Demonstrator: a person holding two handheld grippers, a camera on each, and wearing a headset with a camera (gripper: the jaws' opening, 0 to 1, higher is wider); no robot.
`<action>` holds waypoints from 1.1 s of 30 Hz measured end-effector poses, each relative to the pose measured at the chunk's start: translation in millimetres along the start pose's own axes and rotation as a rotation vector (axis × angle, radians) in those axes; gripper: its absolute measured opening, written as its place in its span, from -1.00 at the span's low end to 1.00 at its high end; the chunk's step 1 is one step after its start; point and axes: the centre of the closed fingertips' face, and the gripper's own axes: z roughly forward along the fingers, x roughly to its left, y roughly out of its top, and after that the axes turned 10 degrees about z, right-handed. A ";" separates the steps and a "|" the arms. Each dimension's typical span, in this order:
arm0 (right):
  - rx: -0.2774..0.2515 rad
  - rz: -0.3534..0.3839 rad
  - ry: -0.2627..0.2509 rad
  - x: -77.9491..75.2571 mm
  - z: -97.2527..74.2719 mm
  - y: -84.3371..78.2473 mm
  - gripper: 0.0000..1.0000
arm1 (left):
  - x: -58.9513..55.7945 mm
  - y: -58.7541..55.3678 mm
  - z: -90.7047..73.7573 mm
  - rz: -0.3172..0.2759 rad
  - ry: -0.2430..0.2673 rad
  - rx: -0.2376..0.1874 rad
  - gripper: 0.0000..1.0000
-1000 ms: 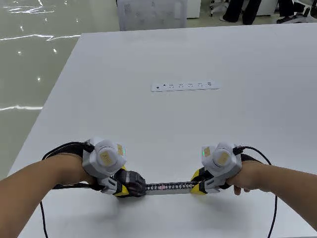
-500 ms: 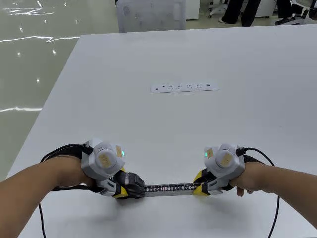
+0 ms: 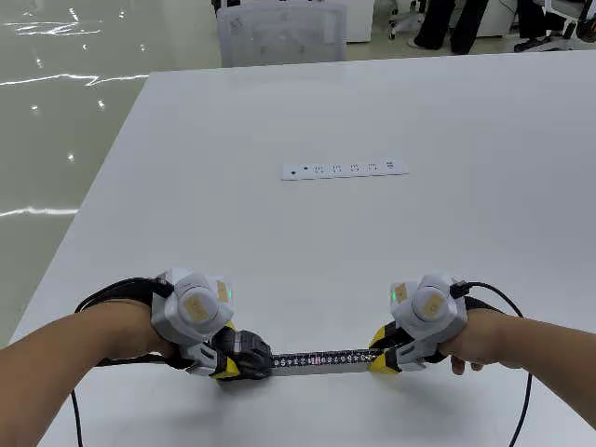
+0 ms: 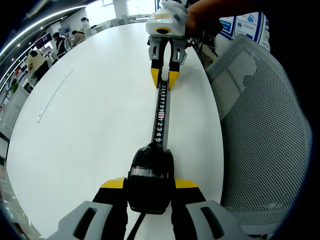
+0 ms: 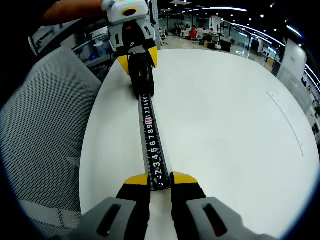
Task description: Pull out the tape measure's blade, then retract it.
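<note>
A black tape measure case (image 3: 244,355) (image 4: 151,175) rests near the table's front edge, and my left gripper (image 3: 226,364) (image 4: 150,184) is shut on it. Its silver numbered blade (image 3: 321,358) (image 4: 160,112) (image 5: 151,142) stretches flat along the white table (image 3: 307,242) to my right gripper (image 3: 383,358) (image 5: 160,179), which is shut on the blade's end. In the right gripper view the case (image 5: 141,75) sits far up the blade, held by the left gripper's yellow-tipped fingers (image 5: 123,61). The left gripper view shows the right gripper (image 4: 163,79) at the blade's far end.
A white power strip (image 3: 345,169) lies flat in the middle of the table. A grey mesh chair (image 4: 260,130) (image 5: 45,130) stands just off the table's front edge. Another chair back (image 3: 279,33) stands at the far edge. Black cables (image 3: 507,307) trail from both grippers.
The right gripper has moved further right, away from the case, and more of the blade is out between the two grippers. The head camera has tilted slightly.
</note>
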 end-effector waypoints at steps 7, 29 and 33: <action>-0.001 0.011 -0.002 -2.3 -4.5 -5.0 -0.73 | 0.1 -0.1 -0.1 -0.002 -0.001 0.000 -0.40; 0.000 0.027 -0.008 -7.6 -11.1 -13.4 -0.73 | 0.1 -0.2 -0.3 -0.001 -0.004 0.007 -0.40; 0.005 0.027 -0.011 -8.6 -12.9 -16.4 -0.73 | 0.1 -0.2 -0.3 -0.004 -0.004 0.009 -0.40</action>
